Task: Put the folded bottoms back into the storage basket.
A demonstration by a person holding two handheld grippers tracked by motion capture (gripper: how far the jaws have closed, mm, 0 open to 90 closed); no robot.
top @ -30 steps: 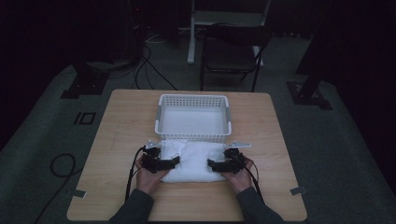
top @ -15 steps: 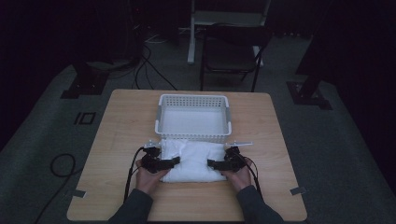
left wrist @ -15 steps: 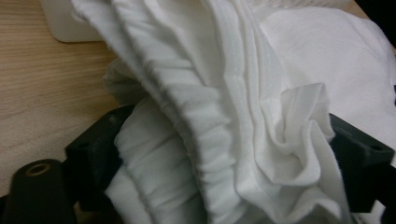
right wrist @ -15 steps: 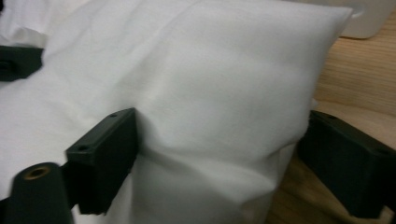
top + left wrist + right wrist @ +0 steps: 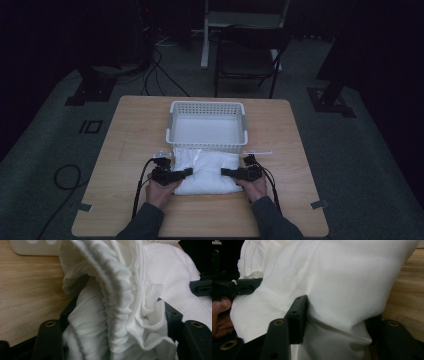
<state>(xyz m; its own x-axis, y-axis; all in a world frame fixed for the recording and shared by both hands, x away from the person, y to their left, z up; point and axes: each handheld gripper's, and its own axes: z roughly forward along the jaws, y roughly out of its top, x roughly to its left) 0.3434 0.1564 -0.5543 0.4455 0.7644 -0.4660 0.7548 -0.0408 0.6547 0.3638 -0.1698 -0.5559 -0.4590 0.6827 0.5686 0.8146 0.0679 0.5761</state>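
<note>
A dim recording studio or lab: a lone wooden surface (image 5: 300,165) stands on grey carpet (image 5: 380,165) with blackness all around. Dark stand bases (image 5: 85,92) flank it, cables (image 5: 160,70) run across the floor, and a black chair (image 5: 247,57) waits behind it.

Pretty dark room overall, the light mostly lands on the wooden table (image 5: 130,150) in the middle of the frame. Grey carpet floor (image 5: 45,150) all around it. A black chair (image 5: 247,55) sits behind the table at upper center, and black cables (image 5: 160,65) snake across the floor at upper left.
</note>
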